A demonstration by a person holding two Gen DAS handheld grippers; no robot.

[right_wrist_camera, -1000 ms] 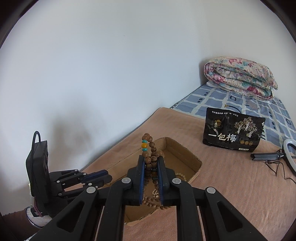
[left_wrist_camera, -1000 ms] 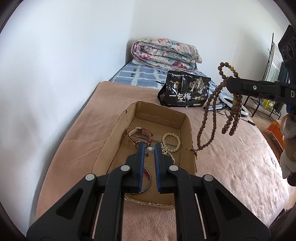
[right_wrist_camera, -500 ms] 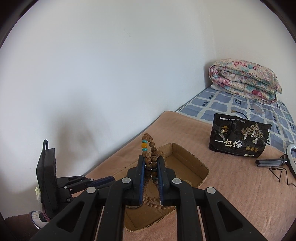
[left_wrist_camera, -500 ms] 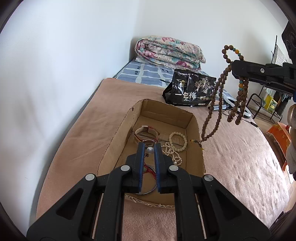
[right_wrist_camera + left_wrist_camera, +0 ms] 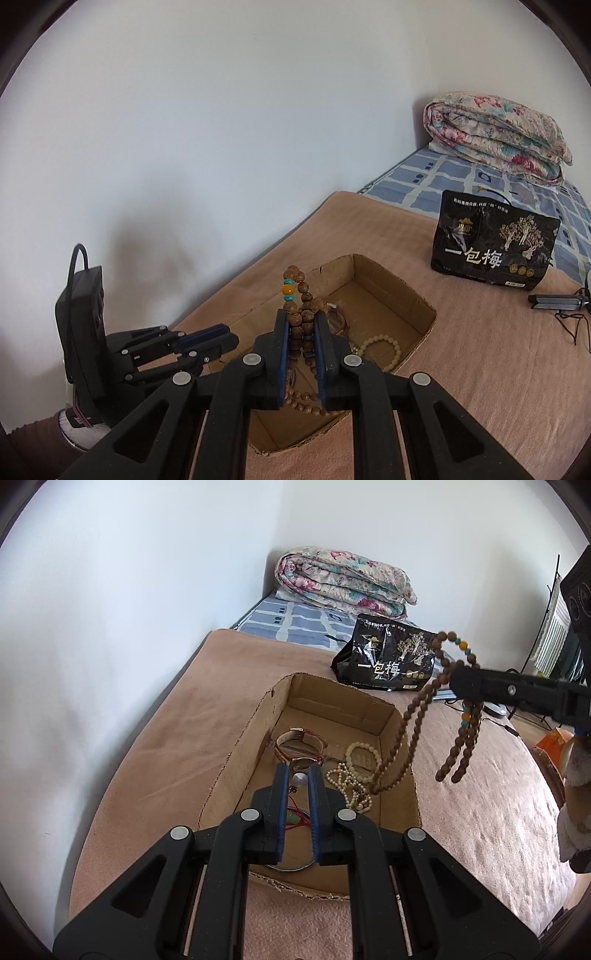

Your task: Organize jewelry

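A shallow cardboard box (image 5: 332, 686) (image 5: 388, 273) lies on the tan blanket. Inside are a tan-strap watch (image 5: 301, 738), a cream bead bracelet (image 5: 364, 755) (image 5: 380, 347), a pearl strand (image 5: 347, 782) and a metal bangle (image 5: 291, 866). My right gripper (image 5: 302, 325) (image 5: 476, 686) is shut on a long brown wooden bead string (image 5: 413, 731) (image 5: 295, 291), held above the box's right side. The string's lower loop dips inside the box. My left gripper (image 5: 298, 779) (image 5: 207, 343) hovers over the box's near end, shut on a red cord (image 5: 293, 818) with a white bead at its tips.
A black snack bag (image 5: 384, 661) (image 5: 491, 251) stands behind the box. A folded floral quilt (image 5: 343, 579) (image 5: 495, 136) lies at the bed's head. The white wall runs along the left. A small tripod with cables (image 5: 554, 302) lies on the blanket to the right.
My right gripper has come down and nearer the box with the brown bead string, whose lower loop now hangs inside the box. The left gripper has barely moved.
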